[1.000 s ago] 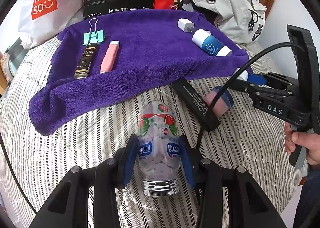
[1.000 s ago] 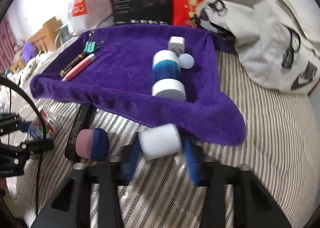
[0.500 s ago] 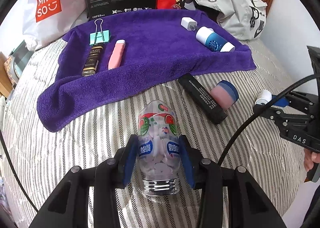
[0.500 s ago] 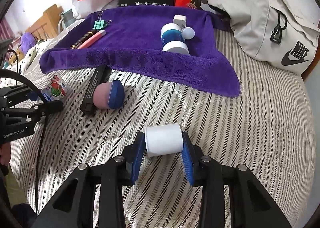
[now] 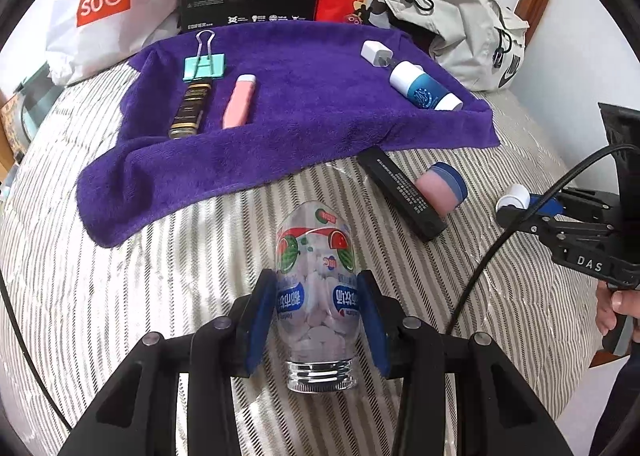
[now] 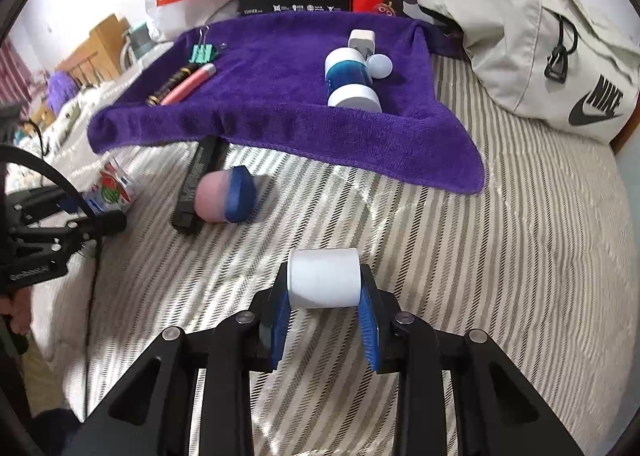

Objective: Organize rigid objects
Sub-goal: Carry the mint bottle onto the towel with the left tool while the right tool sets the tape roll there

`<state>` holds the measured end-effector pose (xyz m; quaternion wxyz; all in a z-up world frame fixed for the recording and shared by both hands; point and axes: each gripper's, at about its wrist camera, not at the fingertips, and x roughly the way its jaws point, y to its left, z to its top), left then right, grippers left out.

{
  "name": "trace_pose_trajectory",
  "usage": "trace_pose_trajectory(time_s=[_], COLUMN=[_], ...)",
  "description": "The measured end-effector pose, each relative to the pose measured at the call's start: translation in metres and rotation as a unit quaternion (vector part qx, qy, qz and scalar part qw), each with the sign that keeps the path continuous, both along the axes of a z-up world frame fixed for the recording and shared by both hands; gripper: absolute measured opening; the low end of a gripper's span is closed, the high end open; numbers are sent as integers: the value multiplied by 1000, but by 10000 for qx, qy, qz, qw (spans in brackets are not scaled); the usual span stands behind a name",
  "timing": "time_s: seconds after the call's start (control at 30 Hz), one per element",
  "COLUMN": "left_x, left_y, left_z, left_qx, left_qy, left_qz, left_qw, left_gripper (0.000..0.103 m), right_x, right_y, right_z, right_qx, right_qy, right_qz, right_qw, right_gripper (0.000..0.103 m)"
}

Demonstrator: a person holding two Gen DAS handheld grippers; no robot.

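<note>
I am holding a clear bottle (image 5: pixel 316 288) of little white tablets in my left gripper (image 5: pixel 316 320), and its jaws are pressing on both sides of the bottle. The bottle's long way is running straight away from me, with its silver screw neck pointing back at me and its round bottom pointing toward the purple towel (image 5: pixel 304 111). It is sitting low over the striped bed (image 5: pixel 120 296). My right gripper (image 6: pixel 323 298) is squeezing a small white tube (image 6: pixel 323 278) between its jaws. The tube is lying sideways, so its long way is going from left to right across the jaws, out over the stripes and well apart from the towel. On the towel I am seeing a green clip (image 5: pixel 204 65), a dark stick (image 5: pixel 190 109) and a pink stick (image 5: pixel 239 101) lying side by side, pointing up and down the towel. A white and blue bottle (image 5: pixel 424 91) is lying near the towel's right edge, just beside a white plug (image 5: pixel 375 53). A black bar (image 5: pixel 402 191) and a pink and blue cup (image 5: pixel 442 189) are touching each other on the bed.
</note>
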<state>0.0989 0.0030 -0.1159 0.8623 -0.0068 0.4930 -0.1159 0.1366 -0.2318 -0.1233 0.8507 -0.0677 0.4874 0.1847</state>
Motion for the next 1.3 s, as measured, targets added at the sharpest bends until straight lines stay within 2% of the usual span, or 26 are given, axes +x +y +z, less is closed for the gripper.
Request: trace_pose_trajectory(time_s=[0.13,0.3,0.4,0.47,0.7,1.03,1.3], left_x=[-2,-7,-11,-11,-9,-3,25], left_y=[0,-15,-19,-17,3,16,33], left_z=[0,-5,-5,-5,-1,20,46], left_qx=[174,771,936,870,244,204,202], left_qy=[17,-138,-297,-311,-115,-244,-451], left_qz=[-24,-85,-50,-46,23,71,174], left_qw=[9998,9969,9952,9957,9996,9995,9986], left_gripper=[39,41,41,40,39,39,39], right_x=[-2,-6,-10,-11,-7,-4,20], right_y=[0,1,4,5,0,6,21], right_z=[1,-6,-7,-7,-3,23,48], right_qx=[33,-15,-120,-175,-48,160,404], right_qy=[-34,-120,-230,-264,-42,-126,-229], right_qz=[14,11,61,74,7,154,337], right_qw=[10000,9999,9996,9995,10000,9997,9984], right_gripper=[31,31,31,31,31,31,31])
